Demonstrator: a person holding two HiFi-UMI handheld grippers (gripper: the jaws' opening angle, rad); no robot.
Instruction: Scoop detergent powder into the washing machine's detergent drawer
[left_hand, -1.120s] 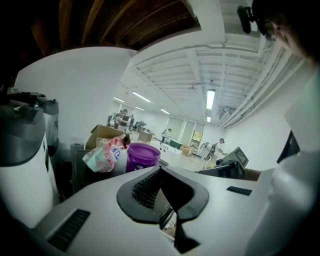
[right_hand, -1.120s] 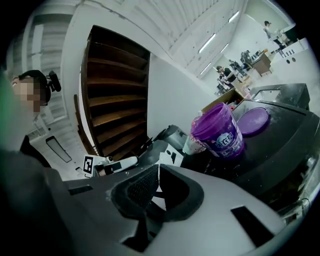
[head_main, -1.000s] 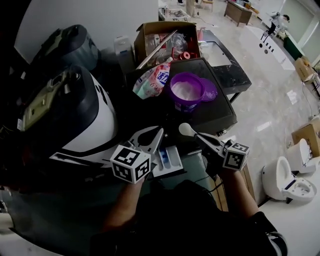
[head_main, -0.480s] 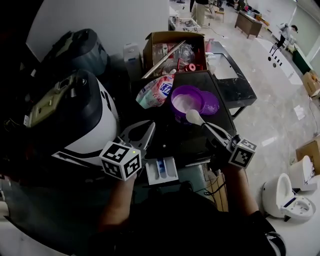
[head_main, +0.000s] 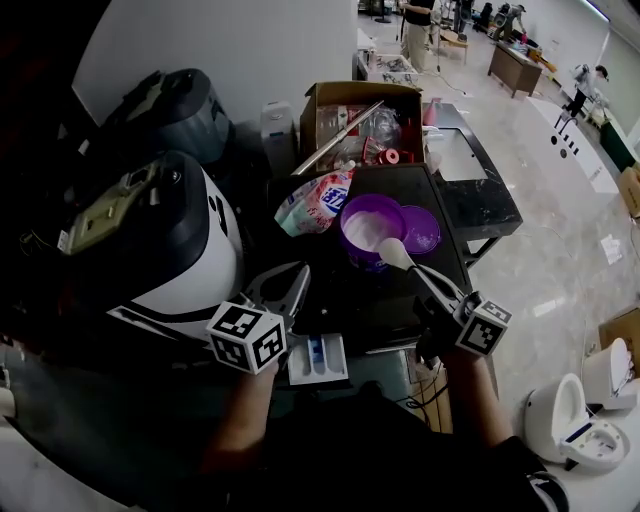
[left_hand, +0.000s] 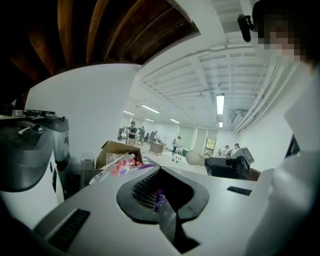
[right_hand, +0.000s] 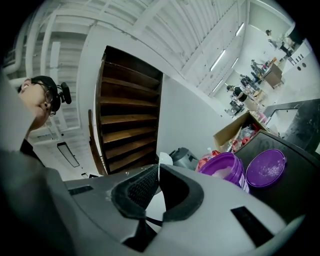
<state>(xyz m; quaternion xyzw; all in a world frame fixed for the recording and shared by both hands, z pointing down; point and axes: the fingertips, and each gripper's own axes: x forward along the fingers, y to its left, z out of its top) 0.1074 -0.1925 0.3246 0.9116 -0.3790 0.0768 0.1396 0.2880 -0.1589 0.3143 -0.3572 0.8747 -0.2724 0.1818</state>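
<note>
Head view: the right gripper (head_main: 428, 285) pinches the white scoop (head_main: 393, 255) over the purple powder tub (head_main: 362, 232). The detergent drawer (head_main: 318, 358) is well apart, so powder may spill on the way.

Left gripper view: the left gripper (left_hand: 162, 212) is pressed together, empty.

Right gripper view: the scoop could twist in the jaws.

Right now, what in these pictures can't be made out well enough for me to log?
White plastic scoop: loaded or empty? The head view shows only a pale blob; in the right gripper view the right gripper's pads hide all but a sliver.
White pull-out detergent drawer: any powder inside? Too small and dim in the head view; outside both gripper views.
Pink-and-white plastic bag: its print is too small in the head view.
</note>
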